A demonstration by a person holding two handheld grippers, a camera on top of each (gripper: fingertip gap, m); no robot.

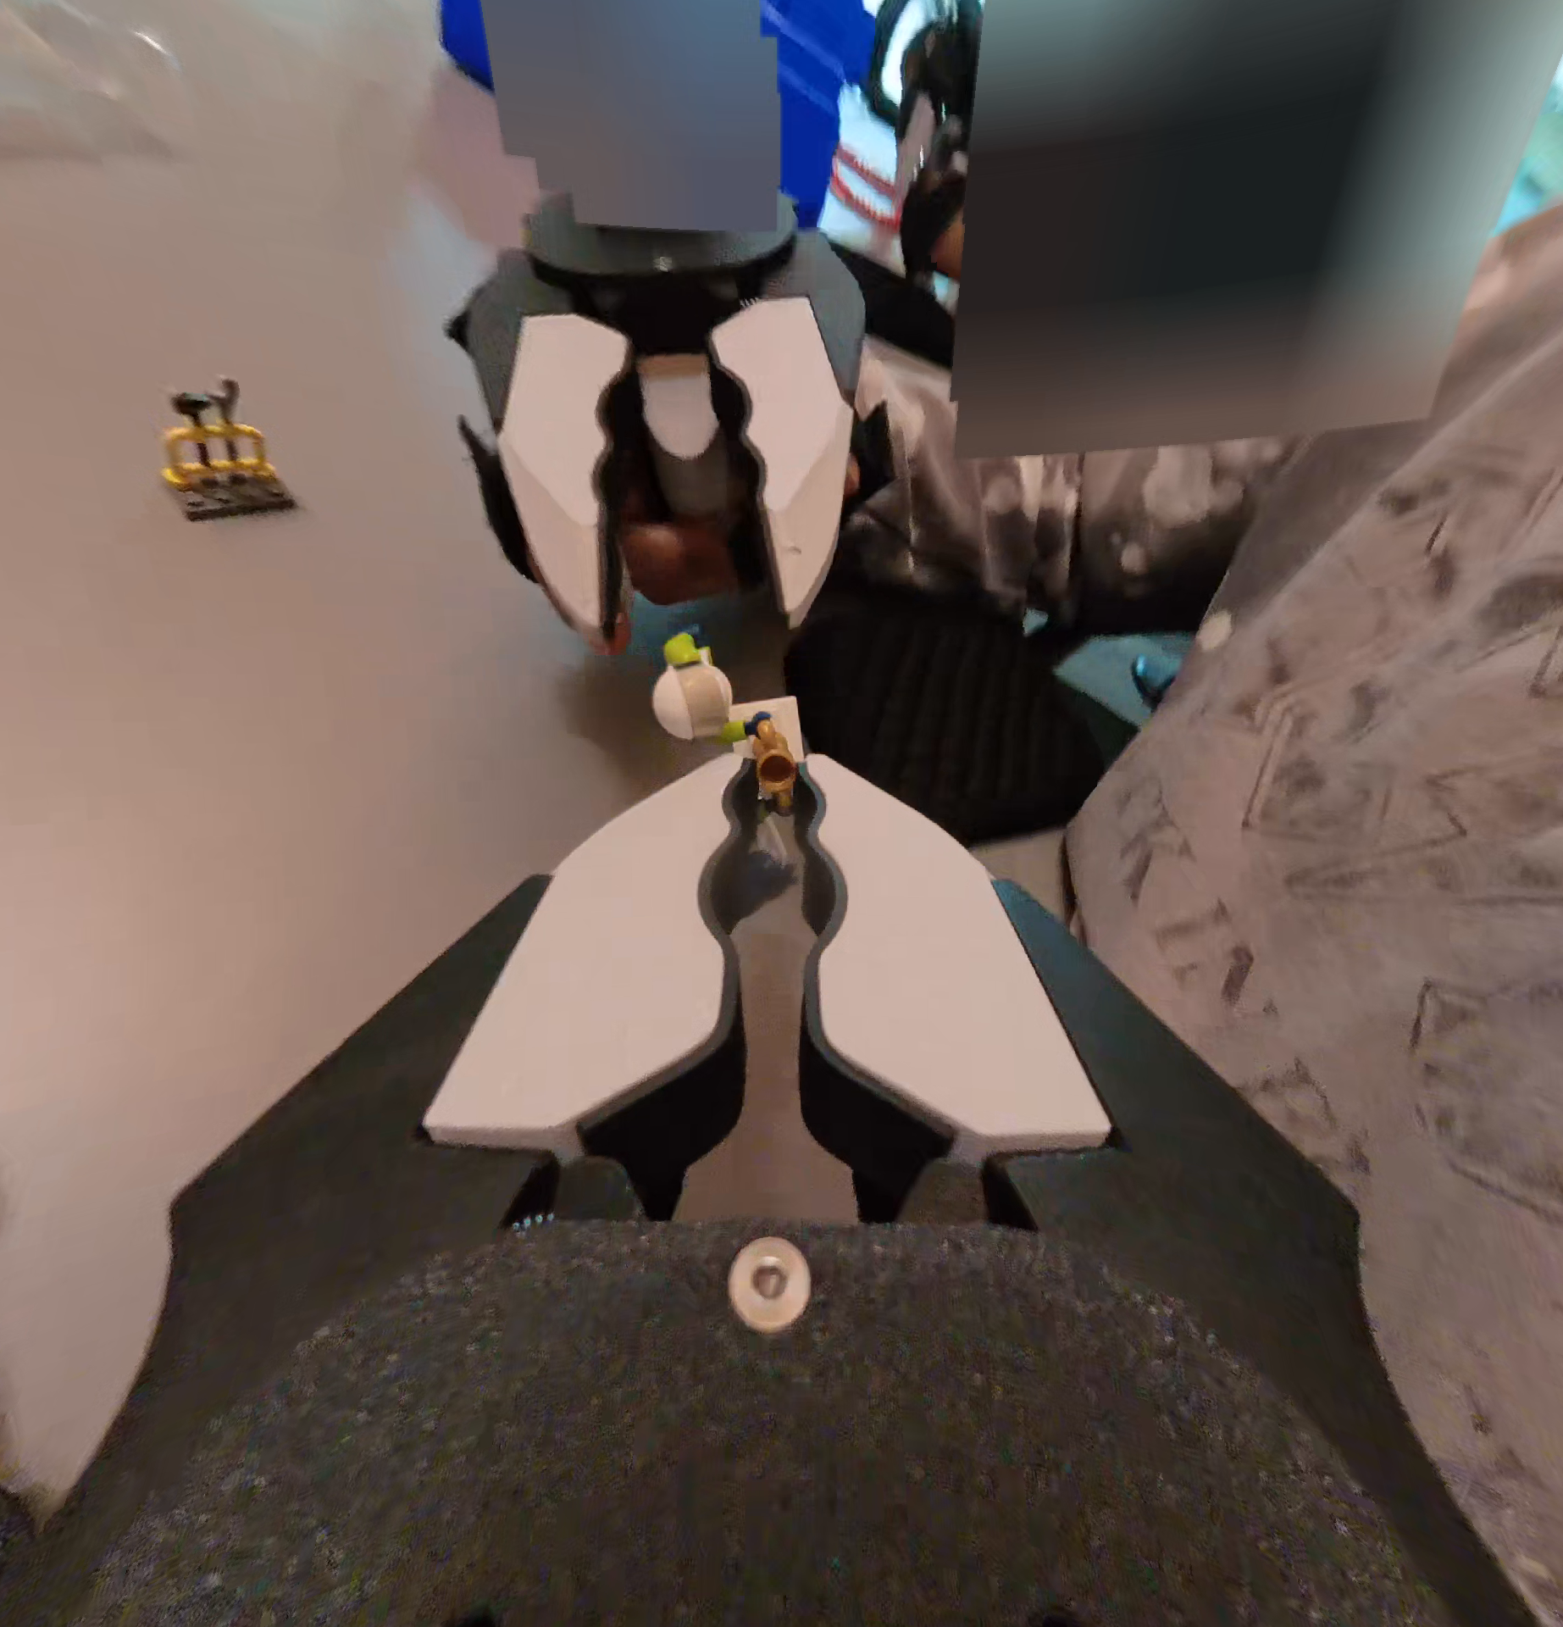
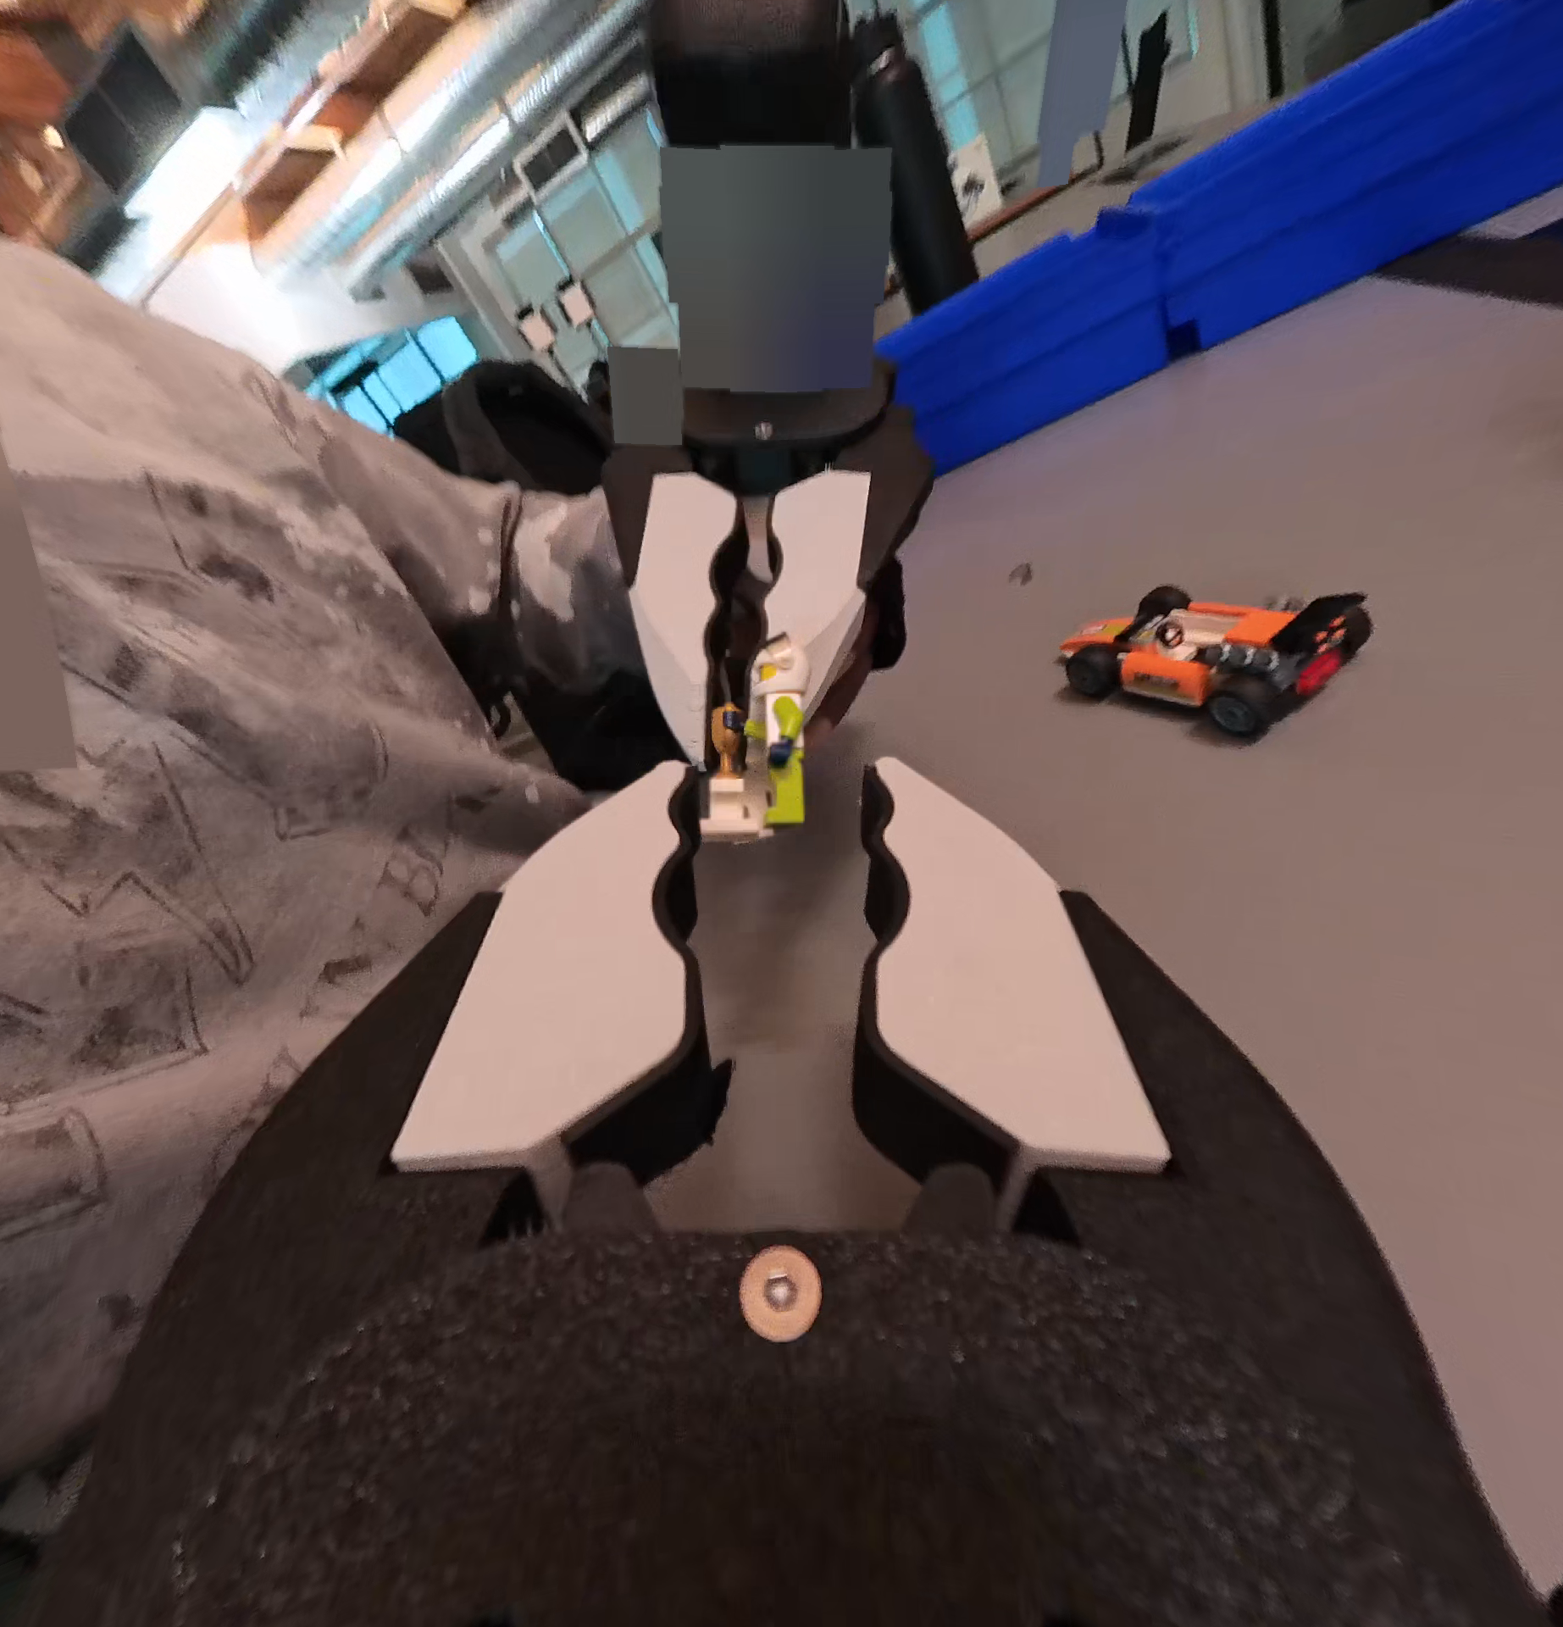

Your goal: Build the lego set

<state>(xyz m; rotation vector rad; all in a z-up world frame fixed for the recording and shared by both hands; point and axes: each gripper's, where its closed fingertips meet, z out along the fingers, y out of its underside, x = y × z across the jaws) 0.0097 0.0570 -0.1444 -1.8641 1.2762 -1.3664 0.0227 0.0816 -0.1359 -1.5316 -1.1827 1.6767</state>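
Right wrist view: white-helmeted lime-armed minifigure [image 2: 777, 731] pinched by left gripper [image 2: 747, 731]; right gripper [image 2: 777, 775] apart.

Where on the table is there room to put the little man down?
Bare grey table lies near the orange race car, and more lies around the yellow railing piece. It is crowded where both grippers meet at the minifigure.

Orange car, lime-and-white minifigure

The race car [image 2: 1213, 662] is orange and black on a grey desk [image 2: 1288, 880]; the minifigure [image 2: 782, 722] holds a gold trophy [image 2: 726, 731].
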